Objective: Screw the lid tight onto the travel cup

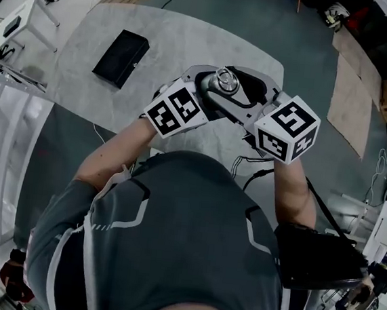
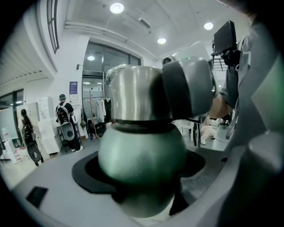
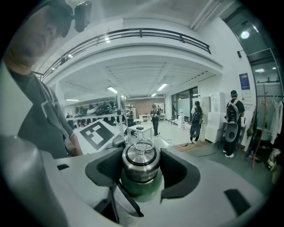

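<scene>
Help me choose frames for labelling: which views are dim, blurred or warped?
Head view: underexposed and dim overall, though the lid reads clearly. Left gripper view: the travel cup sits so close it is soft, ceiling lamps glare, corners vignette. Right gripper view: lid sharp, balcony railing bowed by the wide lens.
</scene>
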`<state>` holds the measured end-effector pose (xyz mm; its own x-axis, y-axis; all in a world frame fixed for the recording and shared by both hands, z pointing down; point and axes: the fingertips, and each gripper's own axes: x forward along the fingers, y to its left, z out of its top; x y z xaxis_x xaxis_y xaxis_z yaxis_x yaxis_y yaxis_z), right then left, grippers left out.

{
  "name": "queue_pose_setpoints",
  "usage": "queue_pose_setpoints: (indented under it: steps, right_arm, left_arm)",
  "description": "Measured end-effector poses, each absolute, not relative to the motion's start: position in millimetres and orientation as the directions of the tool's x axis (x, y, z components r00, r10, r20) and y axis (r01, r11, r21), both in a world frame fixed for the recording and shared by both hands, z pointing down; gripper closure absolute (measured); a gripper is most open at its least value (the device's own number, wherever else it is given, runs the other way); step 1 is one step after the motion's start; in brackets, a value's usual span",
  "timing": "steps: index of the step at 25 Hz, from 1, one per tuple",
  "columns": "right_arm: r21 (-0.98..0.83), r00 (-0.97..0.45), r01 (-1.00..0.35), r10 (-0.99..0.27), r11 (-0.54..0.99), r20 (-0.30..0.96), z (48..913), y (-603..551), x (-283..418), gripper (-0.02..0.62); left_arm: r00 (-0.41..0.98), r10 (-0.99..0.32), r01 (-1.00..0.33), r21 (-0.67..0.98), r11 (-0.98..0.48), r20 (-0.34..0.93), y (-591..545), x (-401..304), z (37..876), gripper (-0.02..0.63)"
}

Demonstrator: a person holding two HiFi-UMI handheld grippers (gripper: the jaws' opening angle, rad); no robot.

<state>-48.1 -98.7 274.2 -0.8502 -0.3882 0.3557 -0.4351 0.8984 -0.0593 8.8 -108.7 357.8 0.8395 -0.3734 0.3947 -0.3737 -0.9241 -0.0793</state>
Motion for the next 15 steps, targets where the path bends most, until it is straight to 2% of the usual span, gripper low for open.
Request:
queue_pose_setpoints:
  steps: [5, 10, 15]
  right_arm:
    - [-0.093, -0.869, -0.419, -0.369, 0.903, 0.329, 268, -96, -42, 0.318]
    - [-0.065, -0.872, -0.372, -0.325, 0.926, 0.366, 268, -95, -44, 0.318]
    - [-0.056, -0.819, -0.489, -0.436, 0.87, 0.374, 275, -103, -43, 0.318]
  left_arm:
    - [0.858, -0.345, -0.346, -0.068, -0.936, 0.38, -104, 16, 352, 0.204]
    - [0.844, -0.362, -0.351, -0.102, -0.931, 0.396, -107, 13, 351, 0.204]
    - [0.775, -0.455, -0.438, -0.146, -0.887, 0.438, -118, 6, 362, 0.204]
